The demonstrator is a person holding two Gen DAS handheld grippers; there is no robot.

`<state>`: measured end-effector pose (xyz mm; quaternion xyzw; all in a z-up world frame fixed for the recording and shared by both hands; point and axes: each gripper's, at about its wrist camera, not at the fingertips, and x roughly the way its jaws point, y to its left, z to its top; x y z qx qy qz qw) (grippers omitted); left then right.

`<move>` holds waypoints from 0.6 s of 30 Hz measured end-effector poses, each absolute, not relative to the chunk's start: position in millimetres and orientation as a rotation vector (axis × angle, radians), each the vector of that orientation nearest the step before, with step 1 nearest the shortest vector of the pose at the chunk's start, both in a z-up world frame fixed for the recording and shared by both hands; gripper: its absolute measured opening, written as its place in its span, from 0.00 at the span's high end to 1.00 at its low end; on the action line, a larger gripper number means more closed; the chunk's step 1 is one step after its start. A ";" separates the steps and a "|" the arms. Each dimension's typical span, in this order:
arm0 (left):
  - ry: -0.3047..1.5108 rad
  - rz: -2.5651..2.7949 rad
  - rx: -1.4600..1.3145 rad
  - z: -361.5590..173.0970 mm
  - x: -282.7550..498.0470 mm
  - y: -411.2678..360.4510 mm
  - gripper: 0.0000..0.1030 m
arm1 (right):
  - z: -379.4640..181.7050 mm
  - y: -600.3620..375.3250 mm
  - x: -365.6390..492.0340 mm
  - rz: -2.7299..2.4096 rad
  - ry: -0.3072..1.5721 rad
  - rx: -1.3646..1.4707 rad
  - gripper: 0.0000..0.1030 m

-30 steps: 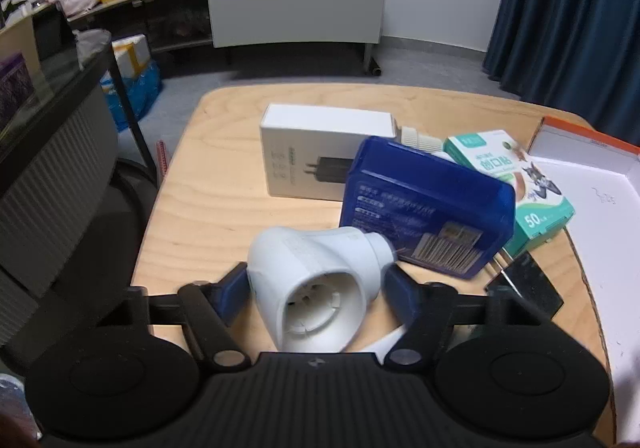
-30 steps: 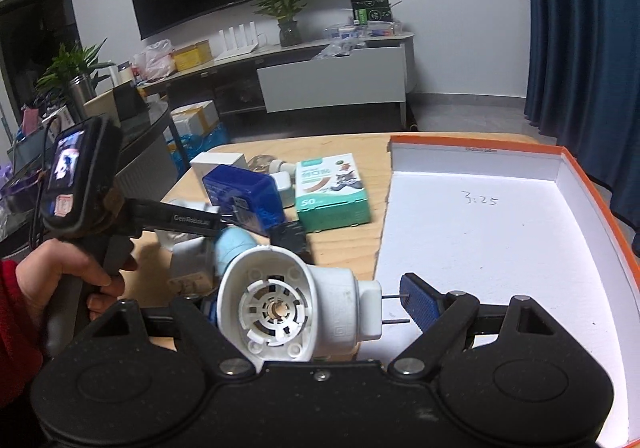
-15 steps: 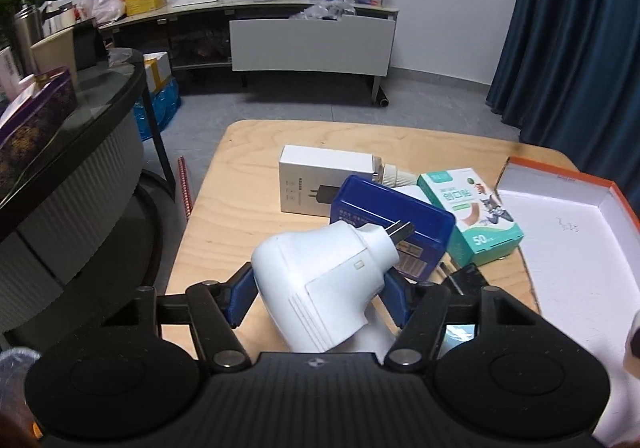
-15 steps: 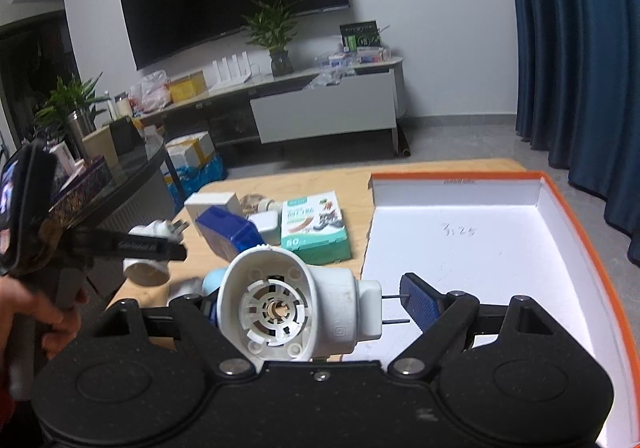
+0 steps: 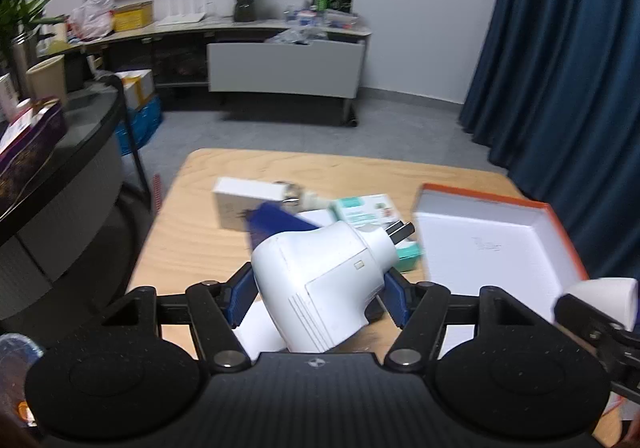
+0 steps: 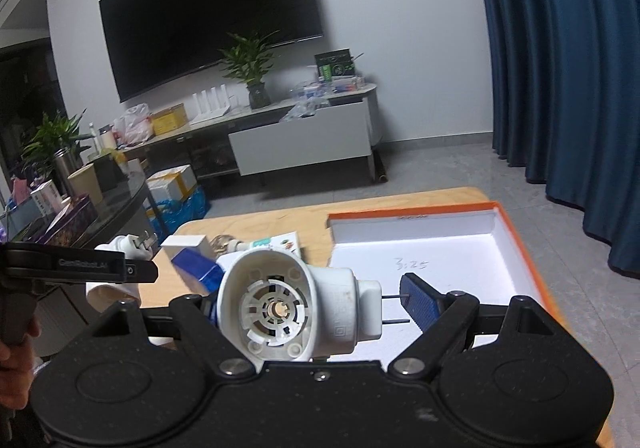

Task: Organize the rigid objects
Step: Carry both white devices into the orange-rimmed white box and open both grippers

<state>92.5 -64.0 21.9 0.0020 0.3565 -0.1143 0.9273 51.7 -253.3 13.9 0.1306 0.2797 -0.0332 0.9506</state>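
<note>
My left gripper (image 5: 318, 300) is shut on a white plug-in device (image 5: 316, 272), lifted above the wooden table (image 5: 192, 240), its prongs pointing away to the upper right. My right gripper (image 6: 314, 304) is shut on a second white plug-in device (image 6: 280, 304). That device's round open face looks at the camera and its two pins touch the right blue pad (image 6: 416, 300). It hangs near the left edge of the white, orange-rimmed box (image 6: 440, 248), which is also in the left wrist view (image 5: 480, 248). A hand carries the left gripper (image 6: 80, 272) at the left.
A white carton (image 5: 244, 199), a blue box (image 5: 276, 224) and a teal box (image 5: 364, 211) lie clustered mid-table. A dark glass-topped side table (image 5: 60, 151) stands close on the left. A blue curtain (image 5: 560, 87) hangs at the right, and a TV cabinet (image 5: 284, 67) stands beyond.
Both grippers rose away from the table with their white devices. The left one's device tipped so its prongs now point away, and the left gripper swung toward the orange-rimmed box.
</note>
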 end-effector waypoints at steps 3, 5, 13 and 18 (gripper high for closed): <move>0.731 -0.263 0.009 21.8 89.9 -82.6 0.37 | 18.1 -264.8 49.7 -0.083 0.558 0.262 0.04; 0.732 -0.284 0.021 20.6 89.9 -95.5 0.37 | 20.0 -272.0 48.8 -0.098 0.552 0.260 0.04; 0.733 -0.364 0.048 14.9 89.3 -135.0 0.37 | 21.1 -299.4 45.1 -0.145 0.547 0.266 0.04; 0.739 -0.392 0.043 11.5 94.1 -149.9 0.37 | 19.9 -311.5 46.6 -0.163 0.549 0.265 0.04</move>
